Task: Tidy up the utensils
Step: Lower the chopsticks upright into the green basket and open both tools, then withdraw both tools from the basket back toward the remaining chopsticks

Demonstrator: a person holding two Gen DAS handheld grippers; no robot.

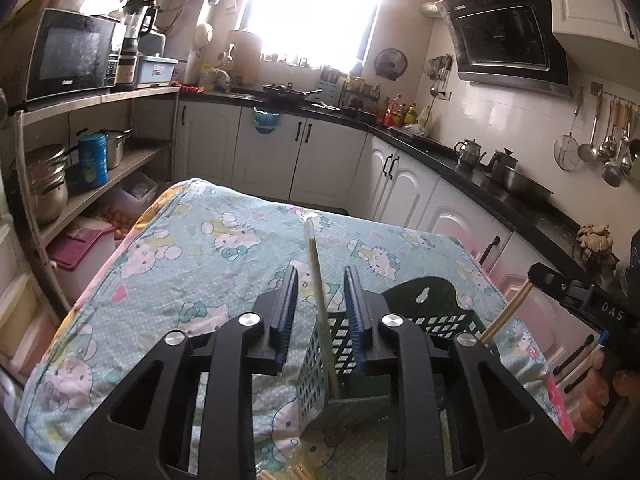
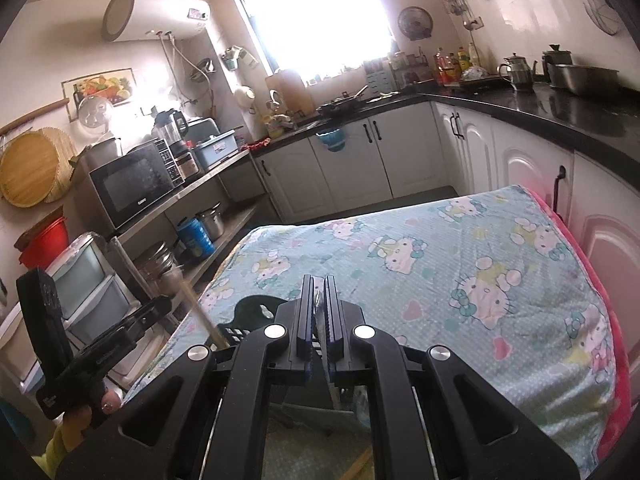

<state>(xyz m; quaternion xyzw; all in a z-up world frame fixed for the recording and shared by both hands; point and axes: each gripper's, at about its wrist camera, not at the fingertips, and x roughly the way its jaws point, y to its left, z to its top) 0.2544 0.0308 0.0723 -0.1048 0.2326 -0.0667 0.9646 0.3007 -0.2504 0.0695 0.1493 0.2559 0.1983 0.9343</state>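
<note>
A black perforated utensil holder stands on the table with the cartoon-cat cloth. One long pale chopstick in a clear sleeve stands upright in its near compartment. My left gripper is open around it, with the blue pads clear of the stick on both sides. My right gripper is shut on a pair of pale chopsticks, whose lower ends slant down into the holder. In the right wrist view only a thin sliver shows between the pads.
More loose chopsticks lie on the cloth just below the grippers. White cabinets and a black counter run behind and to the right. A shelf with a microwave and pots stands at the left. The table's far half holds only cloth.
</note>
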